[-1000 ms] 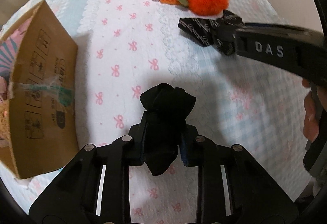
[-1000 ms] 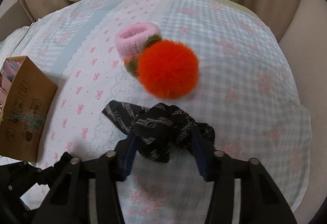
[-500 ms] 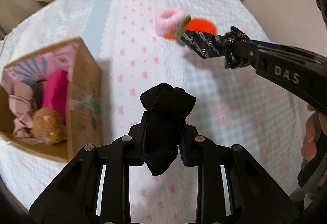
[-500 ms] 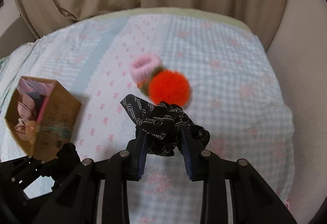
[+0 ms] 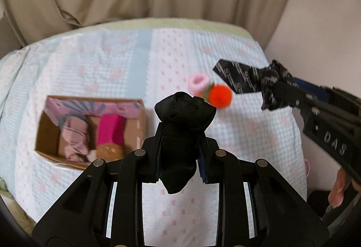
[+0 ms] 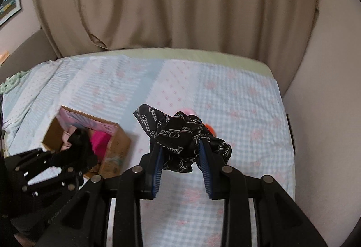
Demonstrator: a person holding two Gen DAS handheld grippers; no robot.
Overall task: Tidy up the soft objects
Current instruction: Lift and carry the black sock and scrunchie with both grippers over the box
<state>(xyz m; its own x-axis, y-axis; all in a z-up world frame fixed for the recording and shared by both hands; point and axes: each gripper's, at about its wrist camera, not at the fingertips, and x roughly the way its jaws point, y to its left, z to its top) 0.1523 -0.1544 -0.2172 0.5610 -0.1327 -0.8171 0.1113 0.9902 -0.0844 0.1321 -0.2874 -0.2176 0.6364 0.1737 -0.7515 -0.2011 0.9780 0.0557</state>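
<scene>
My left wrist view shows the open cardboard box (image 5: 90, 129) with a magenta piece (image 5: 110, 132) and a brown plush (image 5: 110, 150) inside; my right view half hides them behind the left gripper (image 5: 179, 152). That gripper is clenched on a plain black scrunchie (image 5: 182, 125), bunched between and above its pads. My right gripper (image 6: 180, 163) pinches a black printed scrunchie (image 6: 180, 134). An orange pompom (image 5: 220, 96) lies on the bedspread (image 5: 112, 62) beyond.

Both scrunchies (image 5: 185, 116) (image 6: 180, 134) lifted clear of bed (image 5: 112, 66).
</scene>
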